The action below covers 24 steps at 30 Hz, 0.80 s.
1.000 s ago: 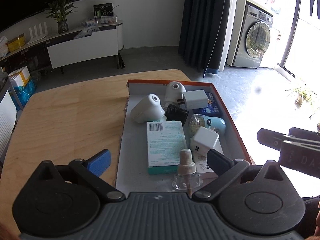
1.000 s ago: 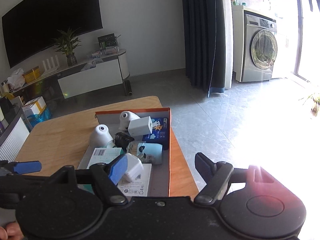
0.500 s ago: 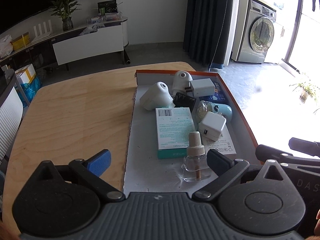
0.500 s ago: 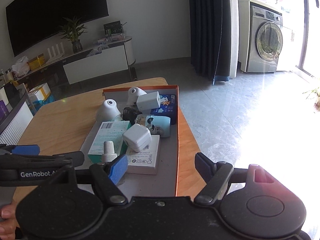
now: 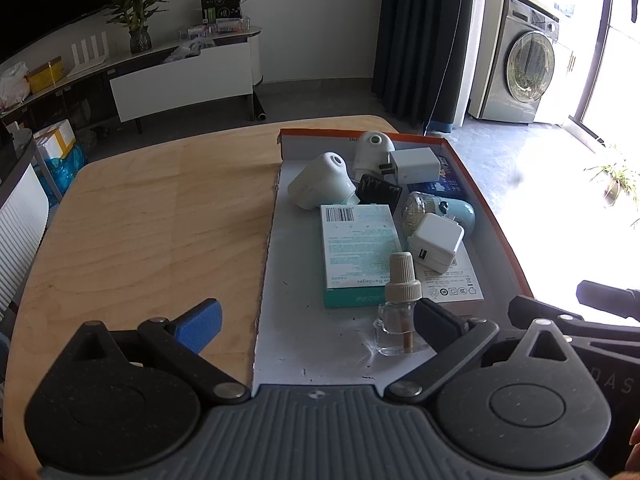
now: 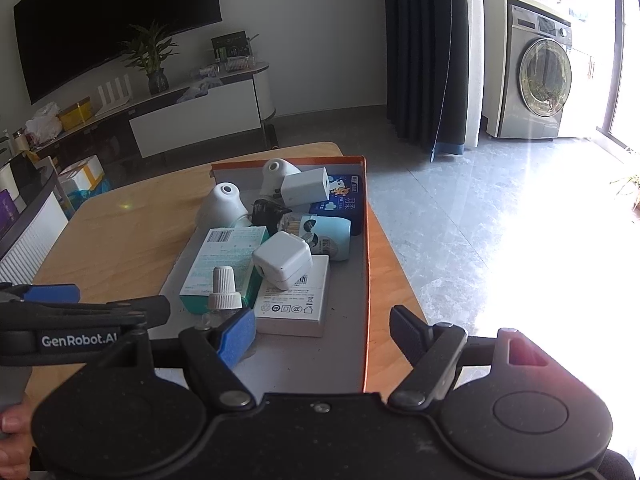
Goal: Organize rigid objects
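An orange-rimmed shallow box (image 5: 492,216) (image 6: 366,280) on the wooden table (image 5: 140,220) holds a clear bottle with a beige cap (image 5: 400,296) (image 6: 225,288), a teal bandage box (image 5: 360,252), a white charger cube (image 5: 436,242) (image 6: 282,260), two white dome devices (image 5: 322,180), a light-blue container (image 5: 456,214) and a flat white box (image 6: 294,304). My left gripper (image 5: 318,322) hangs open over the box's near end, the bottle just inside its right finger, untouched. My right gripper (image 6: 322,334) is open and empty above the box's near right corner.
A hand (image 6: 12,436) holds the left gripper at the left edge of the right wrist view. Bare tabletop lies left of the box. Beyond the table are a TV cabinet (image 6: 192,116), a dark curtain (image 6: 424,48) and a washing machine (image 6: 536,68).
The right gripper has dropped a little, so the box fills more of its view and the left gripper now shows at its left edge. Both jaws stand as wide as before.
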Each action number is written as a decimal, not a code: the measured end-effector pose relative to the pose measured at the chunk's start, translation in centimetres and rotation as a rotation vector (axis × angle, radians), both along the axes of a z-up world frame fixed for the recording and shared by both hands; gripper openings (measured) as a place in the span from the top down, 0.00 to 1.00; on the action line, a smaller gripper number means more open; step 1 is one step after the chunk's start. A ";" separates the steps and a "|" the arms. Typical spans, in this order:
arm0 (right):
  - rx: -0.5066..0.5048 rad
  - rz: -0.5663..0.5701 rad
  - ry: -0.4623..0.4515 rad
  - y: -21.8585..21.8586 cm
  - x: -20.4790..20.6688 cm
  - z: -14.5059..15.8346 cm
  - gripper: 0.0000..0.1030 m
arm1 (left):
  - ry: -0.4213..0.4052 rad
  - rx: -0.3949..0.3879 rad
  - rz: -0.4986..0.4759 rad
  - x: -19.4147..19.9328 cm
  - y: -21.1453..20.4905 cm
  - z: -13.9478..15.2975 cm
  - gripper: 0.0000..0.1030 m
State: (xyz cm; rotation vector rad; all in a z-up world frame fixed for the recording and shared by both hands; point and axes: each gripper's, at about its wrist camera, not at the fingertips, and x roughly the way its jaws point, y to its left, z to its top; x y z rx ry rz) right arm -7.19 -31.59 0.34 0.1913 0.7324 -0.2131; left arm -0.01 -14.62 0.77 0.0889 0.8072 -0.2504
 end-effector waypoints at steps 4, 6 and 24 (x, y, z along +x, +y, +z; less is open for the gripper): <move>0.000 0.003 0.004 0.0 0.2 -0.1 0.15 | 0.006 0.004 0.001 0.0 0.0 -0.2 0.00; 0.002 0.002 0.006 0.0 0.2 -0.1 0.15 | 0.008 0.005 0.002 0.0 0.0 -0.2 0.00; 0.005 0.005 0.010 0.0 0.2 -0.2 0.15 | 0.015 0.010 0.005 0.1 0.1 -0.2 0.00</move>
